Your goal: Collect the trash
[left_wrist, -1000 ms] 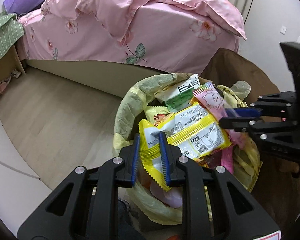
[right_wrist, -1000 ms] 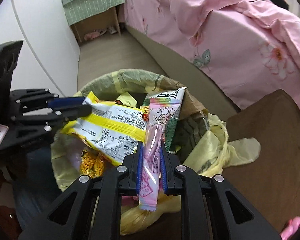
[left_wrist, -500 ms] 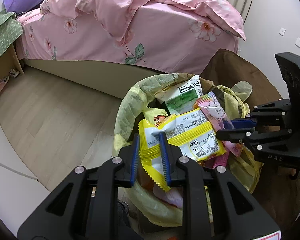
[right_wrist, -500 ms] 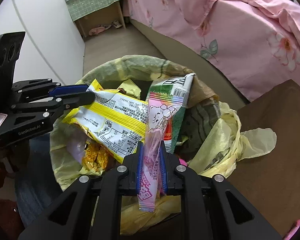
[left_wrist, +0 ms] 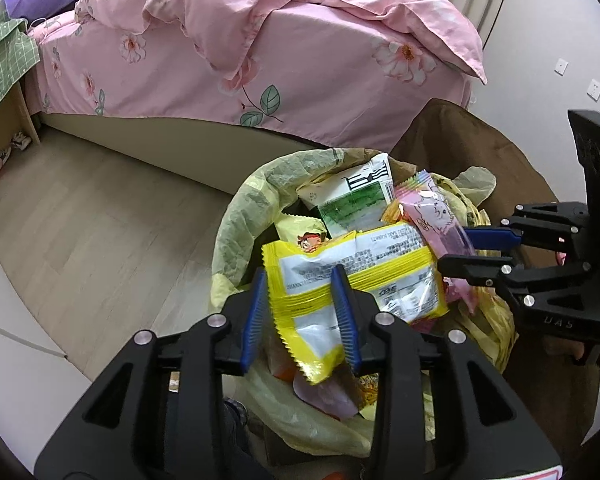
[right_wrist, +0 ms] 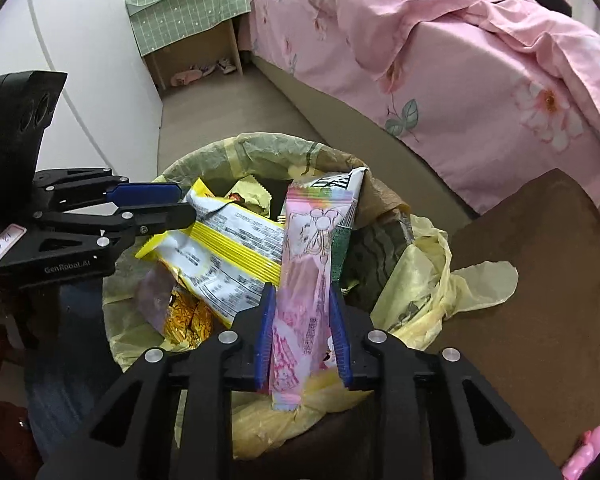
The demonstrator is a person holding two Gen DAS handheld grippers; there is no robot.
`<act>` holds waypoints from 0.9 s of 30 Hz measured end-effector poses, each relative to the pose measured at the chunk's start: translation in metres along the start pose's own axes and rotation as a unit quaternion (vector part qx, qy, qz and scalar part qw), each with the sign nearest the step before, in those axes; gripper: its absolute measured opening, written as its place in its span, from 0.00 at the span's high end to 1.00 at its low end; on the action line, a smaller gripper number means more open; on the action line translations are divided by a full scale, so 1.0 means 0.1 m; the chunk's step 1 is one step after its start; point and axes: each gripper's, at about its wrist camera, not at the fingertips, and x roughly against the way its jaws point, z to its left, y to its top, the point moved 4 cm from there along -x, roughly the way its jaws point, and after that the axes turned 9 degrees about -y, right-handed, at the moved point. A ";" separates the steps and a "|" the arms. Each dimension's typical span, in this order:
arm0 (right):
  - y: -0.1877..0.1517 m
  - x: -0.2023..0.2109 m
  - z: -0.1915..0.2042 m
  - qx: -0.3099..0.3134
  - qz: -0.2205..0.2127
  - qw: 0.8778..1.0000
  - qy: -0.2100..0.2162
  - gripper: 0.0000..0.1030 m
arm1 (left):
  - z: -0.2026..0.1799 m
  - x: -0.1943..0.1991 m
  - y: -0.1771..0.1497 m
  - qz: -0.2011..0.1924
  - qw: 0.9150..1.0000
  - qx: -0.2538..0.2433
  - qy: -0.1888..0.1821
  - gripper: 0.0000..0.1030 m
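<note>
Altogether two wrappers (one bin)

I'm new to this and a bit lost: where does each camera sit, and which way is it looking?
Left wrist: sits on the left gripper, looks down past its opening fingers at the yellow wrapper over the trash bin.
Right wrist: sits on the right gripper, fingers opening around the pink wrapper.
Both views share the bin, both wrappers, the pink bed, and each other's gripper.
</note>
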 end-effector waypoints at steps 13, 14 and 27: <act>-0.11 0.49 -0.08 -0.045 -0.055 0.997 -0.013 0.57 | -0.13 0.46 0.09 -0.052 0.997 0.049 0.018 0.31; -0.13 0.56 -0.09 -0.051 -0.062 0.997 -0.015 0.57 | -0.19 0.52 0.09 -0.058 0.997 0.049 0.020 0.29; -0.76 1.73 -0.27 -0.098 -0.133 0.982 -0.090 0.57 | -1.29 1.19 -0.24 -0.105 0.993 -0.010 0.045 0.24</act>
